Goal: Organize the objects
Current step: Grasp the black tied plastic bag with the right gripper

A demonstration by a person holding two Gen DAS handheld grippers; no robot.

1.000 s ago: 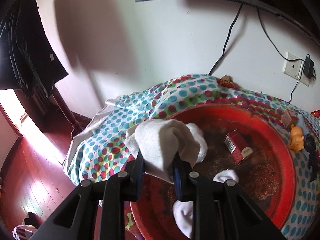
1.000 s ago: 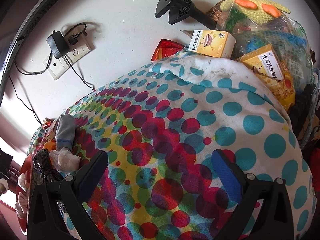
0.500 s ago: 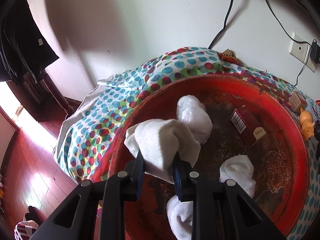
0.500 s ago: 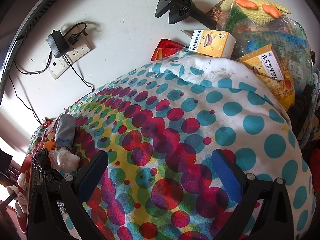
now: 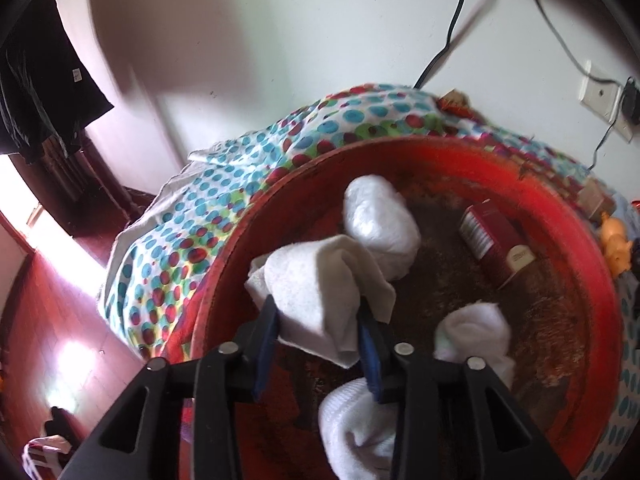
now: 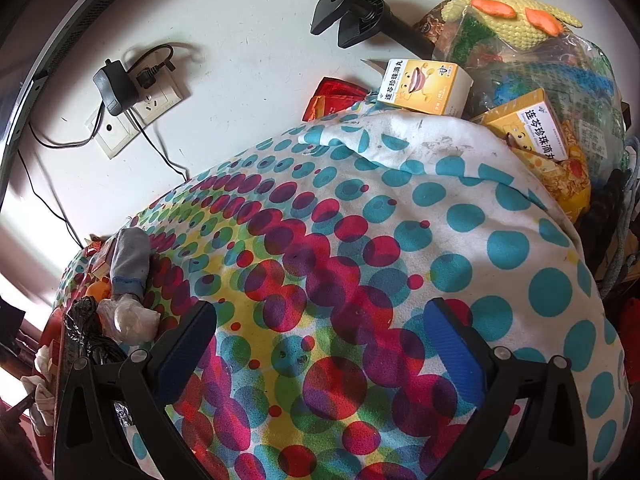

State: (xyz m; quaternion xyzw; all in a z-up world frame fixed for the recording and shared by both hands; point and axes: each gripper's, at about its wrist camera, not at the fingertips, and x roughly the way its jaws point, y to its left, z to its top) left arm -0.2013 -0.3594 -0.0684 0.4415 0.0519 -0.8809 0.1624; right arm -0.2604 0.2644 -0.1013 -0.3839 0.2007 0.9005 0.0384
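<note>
My left gripper [image 5: 316, 304] hangs over the near left part of a red basin [image 5: 560, 216]. A white sock [image 5: 312, 276] is bunched between its blue pads; the jaws are opening, and the sock still touches both pads. Three rolled white socks [image 5: 380, 228] lie in the basin beside a red box [image 5: 494, 242]. My right gripper [image 6: 320, 312] stands open over the polka-dot cloth [image 6: 400, 220], nothing between its fingers. To its left on the cloth lie a grey sock [image 6: 130, 260] and a crumpled clear bag [image 6: 132, 320].
Yellow boxes [image 6: 424, 88] and a full plastic bag [image 6: 540, 60] crowd the cloth's far right corner. A wall socket with a charger [image 6: 132, 108] and cables sit behind. An orange toy [image 5: 616, 240] lies right of the basin. Red wooden floor [image 5: 60, 320] drops away left.
My left gripper has sunk with the white sock toward the basin, which now fills more of the view. Its pads stand slightly wider apart. The right gripper has stayed still.
</note>
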